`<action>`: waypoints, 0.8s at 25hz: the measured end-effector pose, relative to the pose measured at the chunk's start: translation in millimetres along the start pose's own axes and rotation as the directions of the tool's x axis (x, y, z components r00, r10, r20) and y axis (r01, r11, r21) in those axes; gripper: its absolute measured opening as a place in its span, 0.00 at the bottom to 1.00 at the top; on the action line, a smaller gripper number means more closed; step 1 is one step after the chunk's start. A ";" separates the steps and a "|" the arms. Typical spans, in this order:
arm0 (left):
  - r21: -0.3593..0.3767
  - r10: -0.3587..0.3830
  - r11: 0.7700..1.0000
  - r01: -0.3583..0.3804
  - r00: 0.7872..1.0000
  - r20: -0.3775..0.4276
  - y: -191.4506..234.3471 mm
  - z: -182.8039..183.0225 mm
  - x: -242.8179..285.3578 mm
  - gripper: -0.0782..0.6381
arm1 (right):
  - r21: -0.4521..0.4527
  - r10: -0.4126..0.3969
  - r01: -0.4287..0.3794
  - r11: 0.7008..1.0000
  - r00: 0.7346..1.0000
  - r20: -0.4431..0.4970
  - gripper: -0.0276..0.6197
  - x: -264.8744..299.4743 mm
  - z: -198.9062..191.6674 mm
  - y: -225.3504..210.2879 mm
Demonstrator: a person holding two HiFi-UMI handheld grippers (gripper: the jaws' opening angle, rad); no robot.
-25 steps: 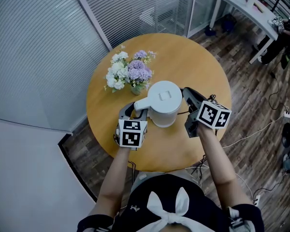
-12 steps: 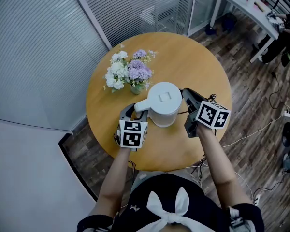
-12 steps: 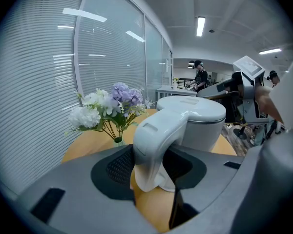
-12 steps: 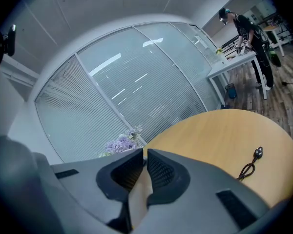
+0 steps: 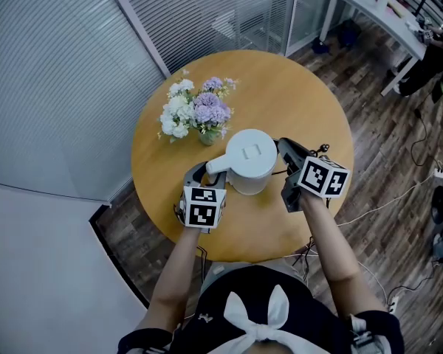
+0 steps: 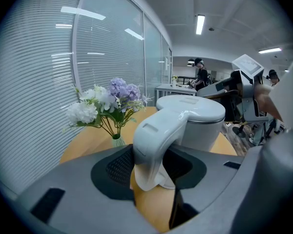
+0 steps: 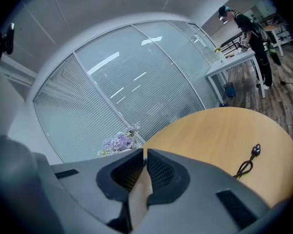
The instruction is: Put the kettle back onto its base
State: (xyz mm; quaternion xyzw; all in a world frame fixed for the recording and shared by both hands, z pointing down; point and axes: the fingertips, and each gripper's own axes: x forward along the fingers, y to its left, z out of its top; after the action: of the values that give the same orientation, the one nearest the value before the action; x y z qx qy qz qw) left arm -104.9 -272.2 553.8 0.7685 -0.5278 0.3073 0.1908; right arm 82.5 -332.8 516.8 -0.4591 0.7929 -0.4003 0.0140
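A white electric kettle (image 5: 251, 157) stands near the middle of the round wooden table (image 5: 288, 87). Its base is hidden from me. My left gripper (image 5: 207, 170) is at the kettle's left. In the left gripper view its jaws (image 6: 154, 165) sit on either side of the kettle's curved handle (image 6: 158, 135), closed against it. My right gripper (image 5: 283, 143) rests just right of the kettle body, apart from it. In the right gripper view (image 7: 145, 155) its tips meet with nothing between them.
A small vase of white and purple flowers (image 5: 199, 113) stands just behind the kettle on the left. A black cord with a plug (image 7: 249, 162) lies on the table to the right. A white side table (image 5: 376, 9) and people (image 7: 249, 28) are beyond, on the wooden floor.
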 end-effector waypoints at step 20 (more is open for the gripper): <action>0.007 -0.009 1.000 0.009 0.999 -0.038 1.7 -18.8 3.3 0.37 | -0.061 -0.017 0.015 0.998 0.999 -0.028 0.10 1.9 -14.6 5.0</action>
State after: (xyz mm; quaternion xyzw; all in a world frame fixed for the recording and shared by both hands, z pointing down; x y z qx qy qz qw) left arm -110.7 -263.6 569.7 0.7657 -0.5193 0.3229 0.1993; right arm 72.1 -323.9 524.2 -0.4600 0.8011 -0.3827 -0.0144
